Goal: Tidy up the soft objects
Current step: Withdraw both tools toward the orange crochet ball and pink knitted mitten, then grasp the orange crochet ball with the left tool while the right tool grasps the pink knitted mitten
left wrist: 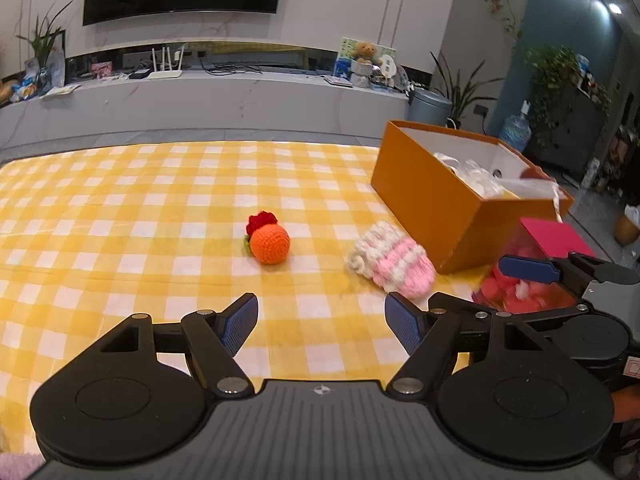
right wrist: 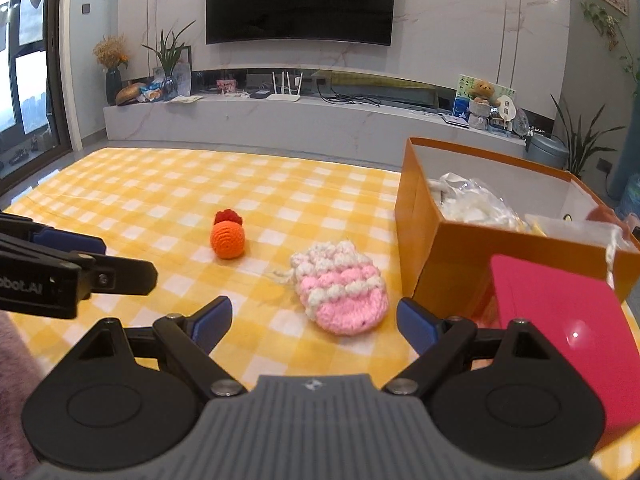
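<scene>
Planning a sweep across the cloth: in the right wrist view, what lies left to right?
Left claw → orange ball → pink pouch → orange box → red card.

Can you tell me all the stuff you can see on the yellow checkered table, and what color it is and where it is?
crochet ball: one, orange with a red tuft, middle of the tablecloth.
knitted pouch: one, pink and white, lying beside the box.
box: one, orange outside, white inside, open, at the right side; pale white stuff inside, too blurred to name.
pink-lidded packet: one, bright pink, in front of the box at the right edge.
tablecloth: one, yellow and white checks, covering the table.
left gripper: one, black with blue pads, open, holding nothing.
right gripper: one, black with blue pads, open, holding nothing.
</scene>
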Tool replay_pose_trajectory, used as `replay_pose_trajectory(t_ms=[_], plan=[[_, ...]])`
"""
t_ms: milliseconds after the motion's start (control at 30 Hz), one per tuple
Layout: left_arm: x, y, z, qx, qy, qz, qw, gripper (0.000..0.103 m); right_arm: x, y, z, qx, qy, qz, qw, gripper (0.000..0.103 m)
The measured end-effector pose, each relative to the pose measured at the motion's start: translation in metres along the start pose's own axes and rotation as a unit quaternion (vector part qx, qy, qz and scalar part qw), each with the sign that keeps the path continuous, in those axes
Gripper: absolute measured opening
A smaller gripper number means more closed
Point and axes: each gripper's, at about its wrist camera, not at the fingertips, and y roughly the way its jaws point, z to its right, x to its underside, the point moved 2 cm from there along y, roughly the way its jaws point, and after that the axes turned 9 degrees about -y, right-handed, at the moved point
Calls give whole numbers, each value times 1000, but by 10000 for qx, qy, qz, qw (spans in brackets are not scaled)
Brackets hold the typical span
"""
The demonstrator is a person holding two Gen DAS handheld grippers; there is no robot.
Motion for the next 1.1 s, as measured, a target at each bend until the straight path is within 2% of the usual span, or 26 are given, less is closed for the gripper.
replay_pose_trajectory(t_ms=[200, 333, 500, 667, 767, 867, 900, 967, 1033, 1100], plan=[[-6, 16, -6, 43, -160, -151, 9997, 83, -10, 32, 6, 96, -132, -118, 9998, 88], [-12, 24, -11, -16, -235, -298, 9993, 80, -18, 54, 3, -88, -202, -179, 9996, 88], [-34, 42, -12, -219, 28, -327, 9992, 79, -24, 86, -6, -67, -546, -351, 9979, 80], [-50, 77, -19, -263, -40, -400, 9988, 78, -21, 110, -3, 0, -421, -496, 9979, 80], [-47, 99, -28, -331, -188, -396, 9985, 68, -14, 120, 0, -14, -354, -565, 9978, 79], [-39, 108, -32, -268, -276, -381, 9985, 67, -9, 125, 1, 35, -335, -528, 9980, 79], [-38, 109, -30, -315, -204, -324, 9988, 68, -8, 126, 2, 16, -299, -499, 9983, 78], [-35, 112, -25, -493, 25, -265, 9984, 68, -7, 127, 2, 44, -267, -436, 9987, 68], [-32, 116, -23, -714, 167, -209, 9971, 68, -6, 127, 1, 137, -357, -416, 9984, 62], [-30, 119, -21, -942, 365, -72, 9949, 68, -5, 127, 0, 155, -439, -394, 9981, 62]])
